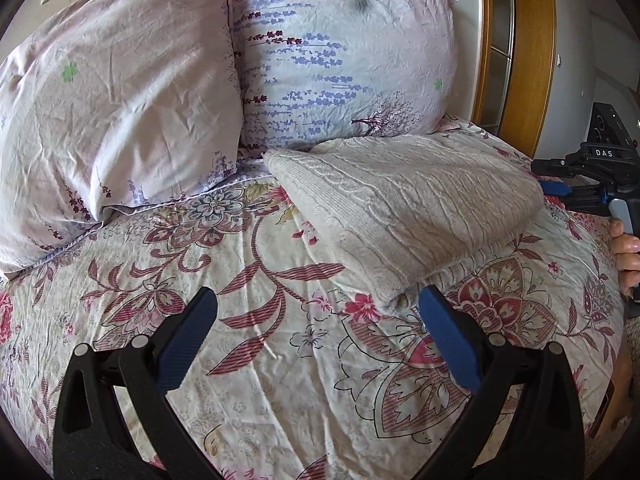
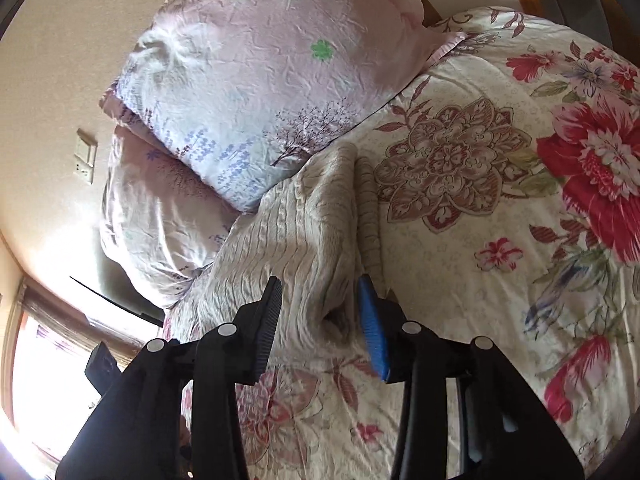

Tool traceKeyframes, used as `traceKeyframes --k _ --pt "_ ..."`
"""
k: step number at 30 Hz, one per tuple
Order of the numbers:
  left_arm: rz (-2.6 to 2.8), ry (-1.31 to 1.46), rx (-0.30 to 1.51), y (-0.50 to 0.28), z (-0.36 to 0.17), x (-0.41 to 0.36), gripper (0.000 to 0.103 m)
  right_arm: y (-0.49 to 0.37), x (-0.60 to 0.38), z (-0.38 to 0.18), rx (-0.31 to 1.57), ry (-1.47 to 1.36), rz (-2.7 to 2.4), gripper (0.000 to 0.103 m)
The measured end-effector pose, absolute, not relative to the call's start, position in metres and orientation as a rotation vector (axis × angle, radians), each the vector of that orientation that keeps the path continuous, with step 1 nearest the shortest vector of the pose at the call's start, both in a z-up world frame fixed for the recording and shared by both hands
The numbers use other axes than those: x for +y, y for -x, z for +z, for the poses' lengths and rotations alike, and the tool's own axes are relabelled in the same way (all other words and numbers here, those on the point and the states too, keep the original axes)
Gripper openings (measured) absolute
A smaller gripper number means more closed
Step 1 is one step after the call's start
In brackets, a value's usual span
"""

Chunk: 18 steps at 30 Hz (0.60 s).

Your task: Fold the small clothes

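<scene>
A folded cream cable-knit sweater (image 1: 404, 216) lies on the floral bedspread (image 1: 256, 360) in front of the pillows. My left gripper (image 1: 316, 300) is open and empty just before the sweater's near corner; its right finger almost touches that corner. My right gripper (image 2: 320, 292) is open, its fingers on either side of a fold of the sweater (image 2: 280, 240), not closed on it. The right gripper also shows at the right edge of the left wrist view (image 1: 560, 178), beside the sweater's far end.
Two lavender-print pillows (image 1: 120, 100) (image 1: 344, 52) lean at the head of the bed. A wooden door frame (image 1: 524, 60) stands at the right. A wall socket (image 2: 86, 156) is on the beige wall. A bright window (image 2: 40, 380) shows in the right wrist view.
</scene>
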<state>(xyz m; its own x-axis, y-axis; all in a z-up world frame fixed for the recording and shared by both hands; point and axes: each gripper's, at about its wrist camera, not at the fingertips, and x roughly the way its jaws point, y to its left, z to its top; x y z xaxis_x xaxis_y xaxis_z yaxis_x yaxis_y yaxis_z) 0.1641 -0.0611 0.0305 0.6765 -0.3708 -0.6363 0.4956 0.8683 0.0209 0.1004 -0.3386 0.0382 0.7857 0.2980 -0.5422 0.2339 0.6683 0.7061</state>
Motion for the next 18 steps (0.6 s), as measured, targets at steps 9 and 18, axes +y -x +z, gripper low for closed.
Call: traceKeyframes --k 9,18 --pt "-0.507 -0.219 0.663 -0.16 0.027 -0.072 0.101 -0.097 -0.33 0.029 0.726 -0.781 -0.095 0.013" --pt "-0.381 -0.414 0.662 -0.167 0.017 -0.109 0.101 -0.097 -0.33 0.021 0.736 -0.836 -0.059 0.014"
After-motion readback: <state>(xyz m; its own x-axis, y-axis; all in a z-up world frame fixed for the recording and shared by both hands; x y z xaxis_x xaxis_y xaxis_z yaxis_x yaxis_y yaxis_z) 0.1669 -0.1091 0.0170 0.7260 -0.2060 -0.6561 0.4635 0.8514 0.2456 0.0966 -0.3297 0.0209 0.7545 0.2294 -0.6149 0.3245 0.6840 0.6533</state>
